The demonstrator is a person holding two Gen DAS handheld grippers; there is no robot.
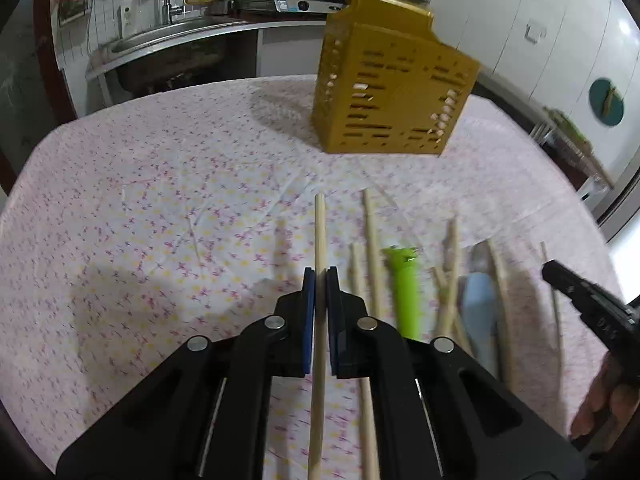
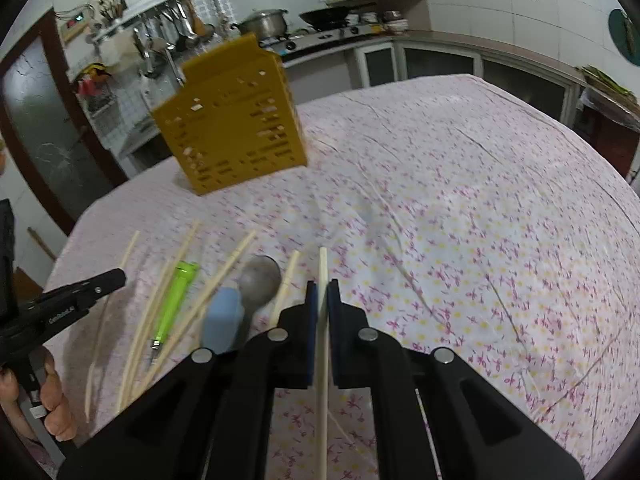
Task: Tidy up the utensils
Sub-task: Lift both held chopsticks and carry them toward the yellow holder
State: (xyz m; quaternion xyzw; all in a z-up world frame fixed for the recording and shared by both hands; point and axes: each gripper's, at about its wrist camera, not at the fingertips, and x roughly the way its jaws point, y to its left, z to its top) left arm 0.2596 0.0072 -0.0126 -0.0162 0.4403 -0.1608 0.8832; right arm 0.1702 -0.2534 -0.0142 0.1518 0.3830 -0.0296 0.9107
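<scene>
L gripper (image 1: 320, 274) clamped on chopstick (image 1: 319, 232), stick runs fwd past pads | yellow slotted holder (image 1: 384, 92) upright far on floral cloth (image 1: 140, 200) | loose chopsticks (image 1: 372, 240), green peeler (image 1: 405, 292), blue-handled spoon (image 1: 478, 312) lying at right | R gripper (image 1: 550, 272) at right edge

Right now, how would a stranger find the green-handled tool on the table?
Start at the yellow basket on the flowered tablecloth. Nearer the camera lies a scatter of wooden chopsticks. Among them, beside a blue-handled spoon, the green-handled tool is the only bright green thing.
</scene>
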